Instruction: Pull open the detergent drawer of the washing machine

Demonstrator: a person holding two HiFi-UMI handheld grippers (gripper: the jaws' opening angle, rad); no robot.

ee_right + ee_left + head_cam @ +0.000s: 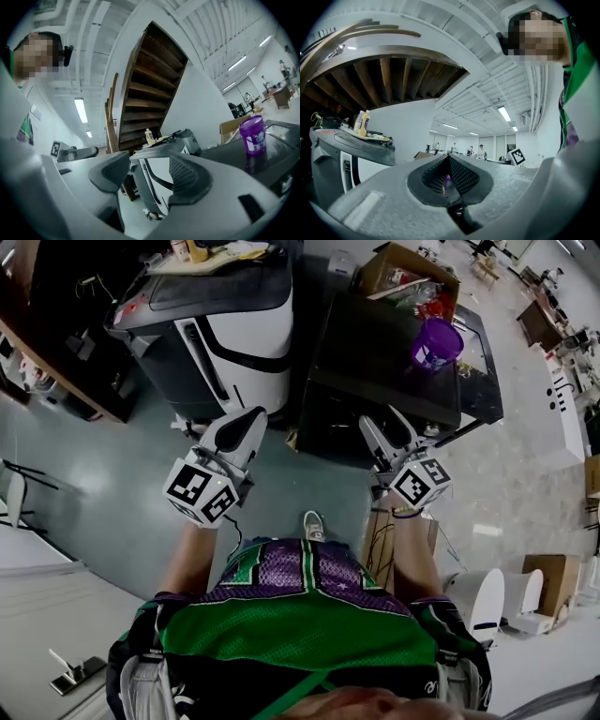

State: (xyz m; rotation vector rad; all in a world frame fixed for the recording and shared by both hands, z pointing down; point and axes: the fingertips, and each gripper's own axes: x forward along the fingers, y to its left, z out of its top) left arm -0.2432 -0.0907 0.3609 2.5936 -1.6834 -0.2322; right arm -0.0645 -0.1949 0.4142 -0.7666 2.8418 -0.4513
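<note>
The right gripper (pixel 388 432) hangs released, empty; the left gripper (pixel 246 420) is clenched on nothing. Both are short of the dark washing machine (pixel 375 371), whose detergent drawer I cannot make out, so a reach may catch a wrong edge or topple the lidded purple tub (pixel 436 343) on top. Beyond, an open cardboard box (pixel 405 268) holds clutter.

Head view, looking steeply down.
- Your left gripper (pixel 241 424): held out ahead, jaws together, pointing at white washer (pixel 246 329).
- Your right gripper (pixel 387 430): jaws apart, nothing between, at near edge of black washer (pixel 375 362).
- The two washers stand side by side.
- Purple tub (pixel 436 343) upright on black washer top.
- Bottles (pixel 187 249) on white washer top.
- Cardboard box (pixel 405 266) behind black washer.
- Your shoe (pixel 314 524) on floor between your arms.
</note>
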